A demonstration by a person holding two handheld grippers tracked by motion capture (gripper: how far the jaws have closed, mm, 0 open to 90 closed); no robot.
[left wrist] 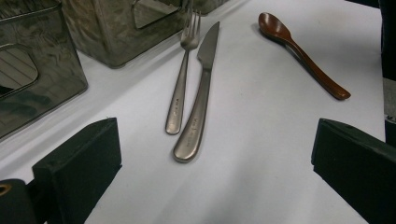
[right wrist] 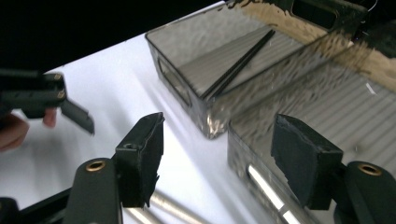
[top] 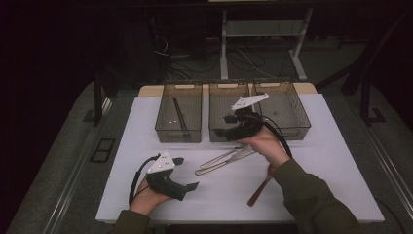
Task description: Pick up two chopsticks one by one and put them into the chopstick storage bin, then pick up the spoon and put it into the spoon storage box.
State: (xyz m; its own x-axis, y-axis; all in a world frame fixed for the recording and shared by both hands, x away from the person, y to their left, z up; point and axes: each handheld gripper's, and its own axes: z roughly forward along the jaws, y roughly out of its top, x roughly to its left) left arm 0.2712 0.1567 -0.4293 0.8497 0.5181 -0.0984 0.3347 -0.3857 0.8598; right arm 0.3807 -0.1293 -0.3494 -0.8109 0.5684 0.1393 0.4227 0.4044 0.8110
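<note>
Cutlery (fork (left wrist: 181, 84), knife (left wrist: 198, 93), spoon (left wrist: 301, 51)) lies loose beside bins (top: 178, 113), likely for sorting; left tool (top: 186, 173) and right tool (right wrist: 217, 161) both wide, empty.

A white table top (top: 336, 161) is standing in the middle of a dim room, catching most of the light while everything around it is sinking into near black. Grey floor (top: 58, 161) is showing on both sides of it, with a dark metal rail (top: 97, 92) rising at the left. Beyond the far edge, pale desk legs (top: 225, 53) are standing among black cables (top: 243, 61) trailing over the floor.
</note>
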